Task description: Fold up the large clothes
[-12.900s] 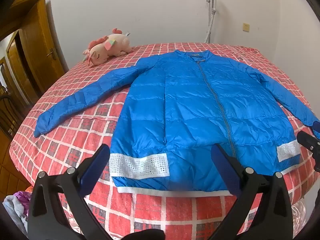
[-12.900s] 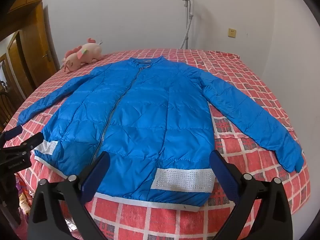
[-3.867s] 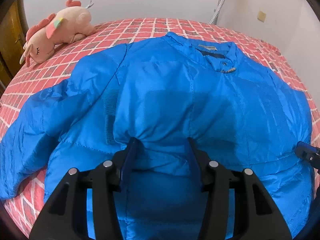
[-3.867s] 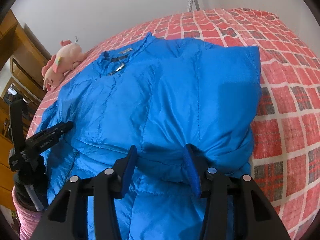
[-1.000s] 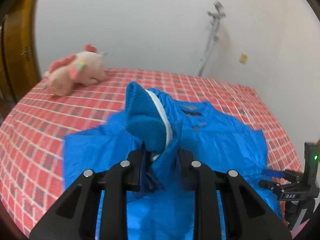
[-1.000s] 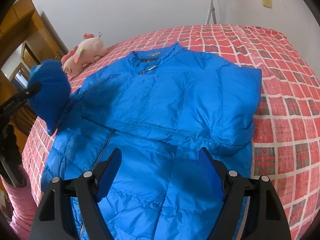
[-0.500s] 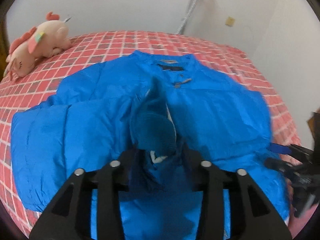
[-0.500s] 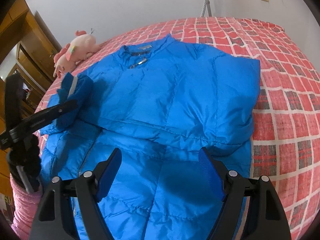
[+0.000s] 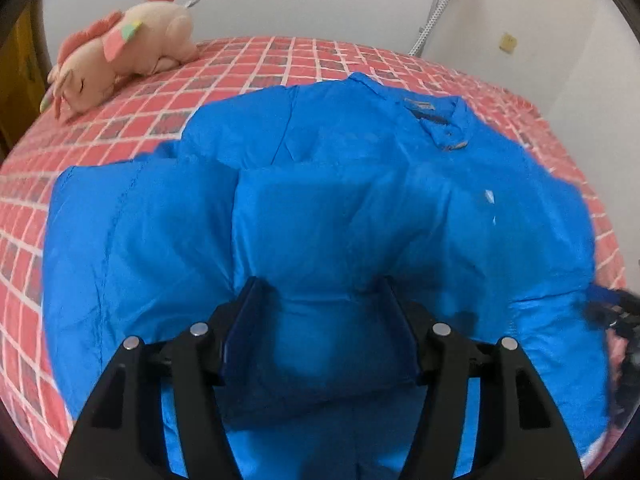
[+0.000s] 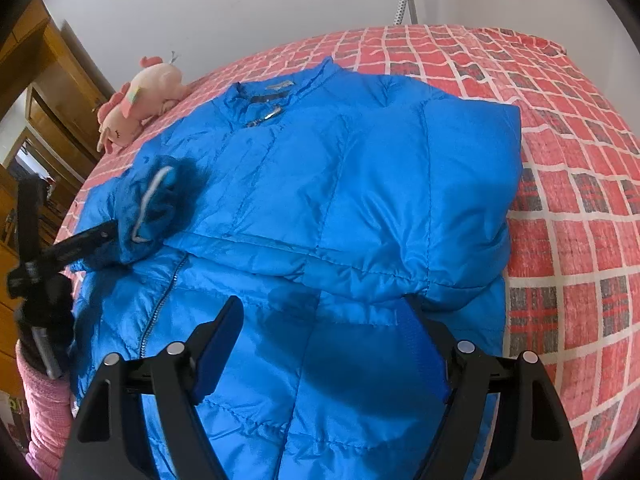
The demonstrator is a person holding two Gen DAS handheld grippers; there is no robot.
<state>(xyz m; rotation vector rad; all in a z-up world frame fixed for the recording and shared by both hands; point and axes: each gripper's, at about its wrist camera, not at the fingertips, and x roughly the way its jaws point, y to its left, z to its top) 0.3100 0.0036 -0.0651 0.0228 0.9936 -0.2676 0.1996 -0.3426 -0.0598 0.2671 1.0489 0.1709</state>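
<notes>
A shiny blue quilted puffer jacket [image 10: 360,208] lies on the red-and-white checked bedspread [image 10: 568,184], collar toward the far edge by the wall, both sleeves folded in across its front. The left gripper [image 9: 320,308] is low over the jacket, its jaws opening, with a bulge of blue sleeve fabric between them; whether the pads press it is hard to judge through the blur. In the right wrist view the knitted blue cuff [image 10: 156,208] lies at that gripper's tip. The right gripper [image 10: 324,312] hangs over the jacket's lower half, jaws wide apart and holding nothing. A pink plush toy [image 9: 120,40] rests near the bed's far left corner.
</notes>
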